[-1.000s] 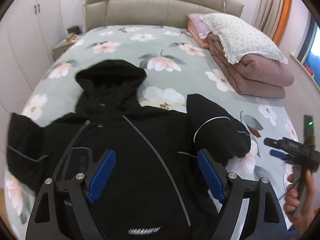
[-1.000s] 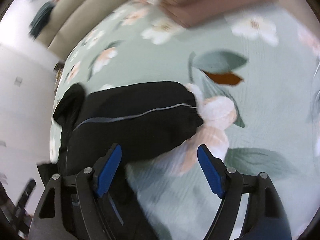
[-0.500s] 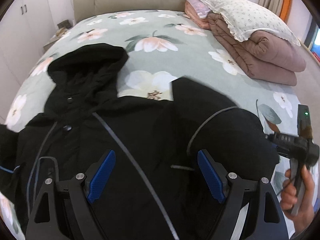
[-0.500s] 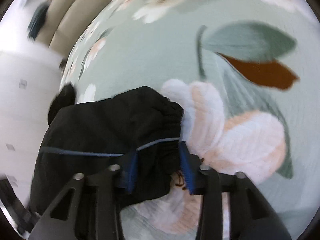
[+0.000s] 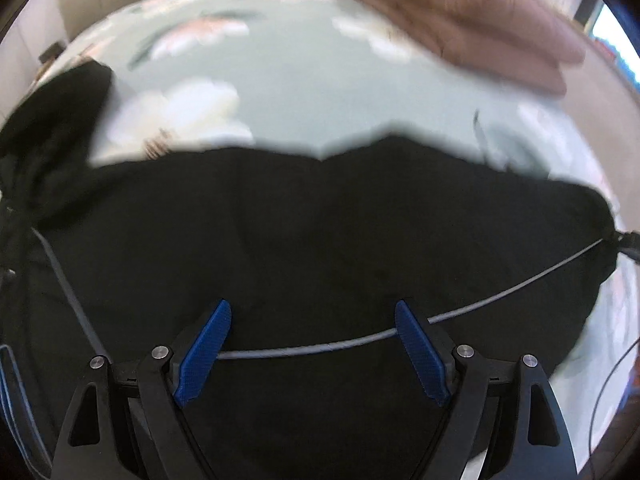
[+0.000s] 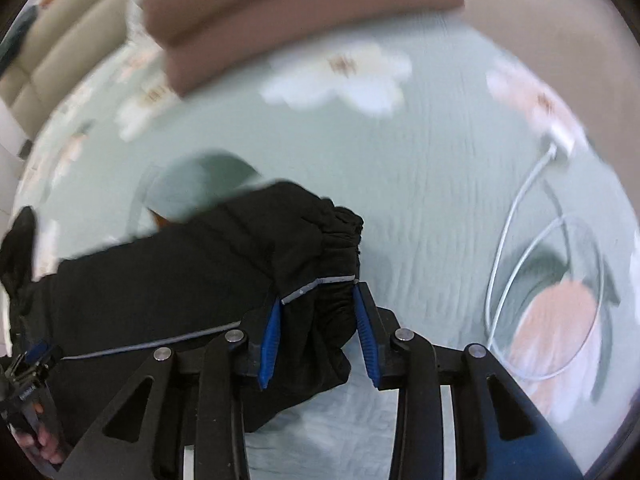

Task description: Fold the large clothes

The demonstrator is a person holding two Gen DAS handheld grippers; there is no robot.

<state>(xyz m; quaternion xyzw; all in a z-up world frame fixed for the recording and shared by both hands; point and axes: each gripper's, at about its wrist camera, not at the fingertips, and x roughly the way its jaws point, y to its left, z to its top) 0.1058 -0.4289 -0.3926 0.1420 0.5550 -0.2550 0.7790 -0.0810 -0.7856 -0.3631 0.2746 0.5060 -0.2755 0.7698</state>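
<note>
A black hooded jacket [image 5: 320,240] with thin grey piping lies on the floral bedspread [image 5: 304,80]. My left gripper [image 5: 312,344] is open, its blue fingers spread just above the sleeve near the shoulder, with the grey piping running between them. My right gripper [image 6: 316,312] is shut on the elastic cuff [image 6: 320,256] of the same sleeve, which is stretched out from the jacket body [image 6: 120,296]. The hood [image 5: 52,120] lies at the left. The left gripper's tip also shows at the lower left of the right wrist view [image 6: 32,364].
A folded pink quilt [image 5: 460,28] with a white pillow lies at the far right of the bed. A white charger and cable [image 6: 532,208] lie on the bedspread right of the cuff. A beige headboard [image 6: 52,52] stands at the back.
My right gripper has closed on the sleeve cuff and pulled the sleeve outward. My left gripper has moved forward and down over the sleeve, staying open.
</note>
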